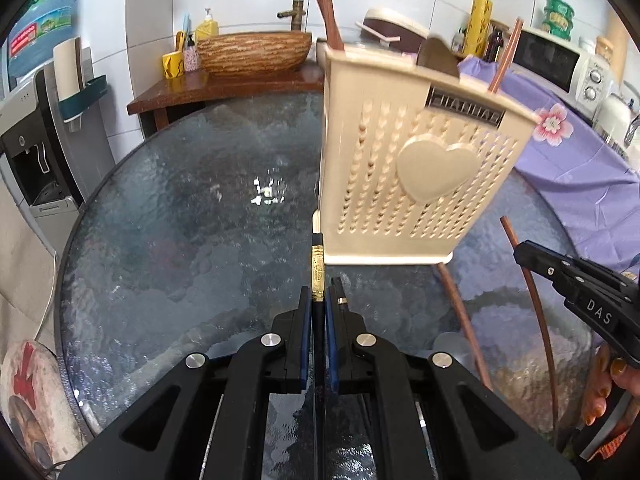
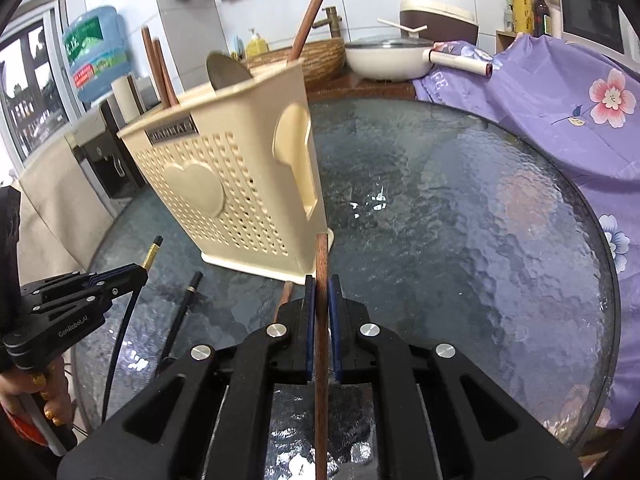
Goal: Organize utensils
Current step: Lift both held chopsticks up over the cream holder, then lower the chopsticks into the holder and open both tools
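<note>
Two tools gripped chopsticks: left tool held black chopstick, right tool brown chopstick. Best lifted tips above holder rim (tilted), then lowered straight in.

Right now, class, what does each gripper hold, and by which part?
The left gripper pinches a black chopstick just behind its gold-banded end. The right gripper pinches a brown wooden chopstick near one end.

My left gripper is matte black with blue pads and round silver screws. My right gripper matches; white "DAS" lettering marks its side at three o'clock. Glittery gold polish coats my fingernails.
</note>
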Motion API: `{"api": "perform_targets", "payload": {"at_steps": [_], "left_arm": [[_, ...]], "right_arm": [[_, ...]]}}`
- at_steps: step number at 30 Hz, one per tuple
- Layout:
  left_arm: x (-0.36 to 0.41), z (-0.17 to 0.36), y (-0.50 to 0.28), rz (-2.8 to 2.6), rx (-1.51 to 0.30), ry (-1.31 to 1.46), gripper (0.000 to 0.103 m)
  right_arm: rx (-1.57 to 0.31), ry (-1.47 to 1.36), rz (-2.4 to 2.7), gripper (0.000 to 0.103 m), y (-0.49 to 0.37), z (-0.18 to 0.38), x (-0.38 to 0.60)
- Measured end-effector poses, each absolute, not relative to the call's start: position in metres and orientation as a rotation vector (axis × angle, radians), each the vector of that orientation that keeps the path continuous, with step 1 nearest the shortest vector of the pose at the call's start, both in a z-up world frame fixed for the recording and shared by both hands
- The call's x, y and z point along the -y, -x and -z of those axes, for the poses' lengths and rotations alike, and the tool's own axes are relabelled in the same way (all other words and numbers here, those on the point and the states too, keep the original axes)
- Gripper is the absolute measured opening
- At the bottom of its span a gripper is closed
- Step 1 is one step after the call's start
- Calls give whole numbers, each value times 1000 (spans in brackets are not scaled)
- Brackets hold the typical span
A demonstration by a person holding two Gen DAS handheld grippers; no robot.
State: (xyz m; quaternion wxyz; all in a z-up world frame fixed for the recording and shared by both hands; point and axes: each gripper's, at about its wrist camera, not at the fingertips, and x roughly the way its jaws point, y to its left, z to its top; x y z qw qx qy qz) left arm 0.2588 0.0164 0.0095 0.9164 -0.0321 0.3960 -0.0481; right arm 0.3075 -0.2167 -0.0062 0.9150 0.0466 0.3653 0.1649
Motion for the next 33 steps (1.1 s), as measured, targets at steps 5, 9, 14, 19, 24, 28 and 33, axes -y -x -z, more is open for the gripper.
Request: {"api": "perform_targets", "payload": {"at_steps": [5,9,14,19,24,28,33], "left_arm": [[-23,-27,-248,112,-764,92,7],[-25,-48,-235,123,-707,100,7],[-26,-71,-223,139,-640,107,7],[-25,-85,-214,152,-597,105,7],[-25,-96,-210,167,-572,103,7],[-26,-105,-203,178,-549,92,7],[-25,-117,-198,197,-523,96,7]], "right_arm": [[-697,-154,-379,7,-294,-13,228],[-628,-156,-408,7,-278,-36,231],[-560,-132,-440,7,-259,-63,231],[-518,-118,-466,7,-246,-81,232],[-494,-109,-500,7,-236,-94,231],[-464,-86,-508,7,-227,-105,232],[-435,-60,-517,7,-221,-119,233]]}}
